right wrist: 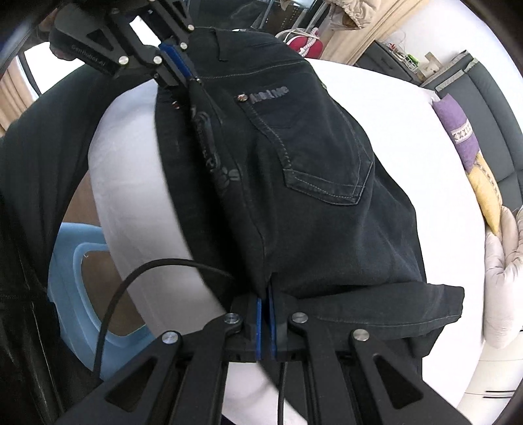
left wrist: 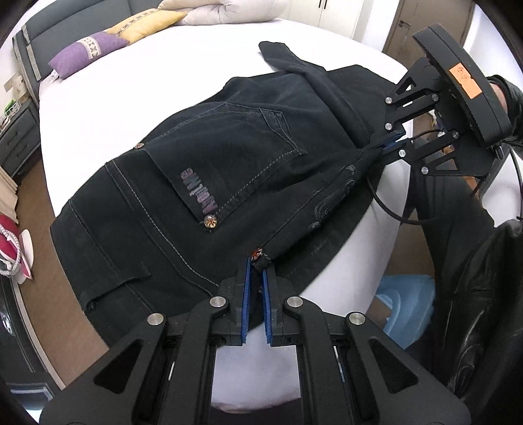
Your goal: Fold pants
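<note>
- We have the pants [left wrist: 209,183] lying on the white bed [left wrist: 137,85], back pocket up, already doubled over so that one leg end crosses the top of the bundle at the far side.
- Our left gripper [left wrist: 256,261] is pinched tight on the edge of the fabric by a rivet at the near corner; the right gripper [right wrist: 265,294] is likewise clamped on the dark cloth further along the same edge — nothing else is in either one.
- We judge that holding two points of one edge keeps it taut and straight, so the layer can be drawn or laid flat without bunching.
- Both tools point steeply downward, which suits setting cloth onto the mattress rather than lifting it.
- The sheet is smooth and plain (a forgiving surface for sliding denim), with a purple cushion [left wrist: 88,54] and a yellow cushion [left wrist: 147,23] by the grey headboard.
- Beside the bed stands a pale blue plastic thing [right wrist: 81,271], perhaps a stool or bin — the right view is too blurred there to say.
- A dark sleeve [left wrist: 457,202] and a cable show near the right tool.
</note>
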A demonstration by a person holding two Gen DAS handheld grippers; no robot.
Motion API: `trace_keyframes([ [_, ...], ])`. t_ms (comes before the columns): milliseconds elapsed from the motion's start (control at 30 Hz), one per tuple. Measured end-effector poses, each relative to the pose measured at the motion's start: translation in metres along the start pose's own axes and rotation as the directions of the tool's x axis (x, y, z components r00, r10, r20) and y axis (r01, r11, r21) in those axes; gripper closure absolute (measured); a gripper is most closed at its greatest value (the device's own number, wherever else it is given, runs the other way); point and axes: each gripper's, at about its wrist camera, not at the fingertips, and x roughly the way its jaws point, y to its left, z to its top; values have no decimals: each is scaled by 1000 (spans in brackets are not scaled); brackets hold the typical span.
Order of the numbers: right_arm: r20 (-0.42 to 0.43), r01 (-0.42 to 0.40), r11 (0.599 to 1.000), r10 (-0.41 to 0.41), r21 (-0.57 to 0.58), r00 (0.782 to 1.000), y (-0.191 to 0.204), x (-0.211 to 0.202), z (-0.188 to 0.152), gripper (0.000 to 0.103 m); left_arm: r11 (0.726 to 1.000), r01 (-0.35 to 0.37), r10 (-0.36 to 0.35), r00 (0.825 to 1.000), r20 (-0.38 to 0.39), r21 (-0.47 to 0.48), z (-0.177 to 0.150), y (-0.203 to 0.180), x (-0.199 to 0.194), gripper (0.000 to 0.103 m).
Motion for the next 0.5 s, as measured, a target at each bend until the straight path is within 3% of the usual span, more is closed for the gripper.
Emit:
trace_keyframes([
  [133, -22, 39, 999, -39, -32, 999, 14, 1, 0, 98, 1000, 4, -4, 1000, 5, -13, -4, -4, -1, 97],
  [500, -57, 106, 991, -110, -78, 992, 49, 8, 0, 94, 997, 9, -9, 1000, 0, -81, -8, 32, -4, 92],
])
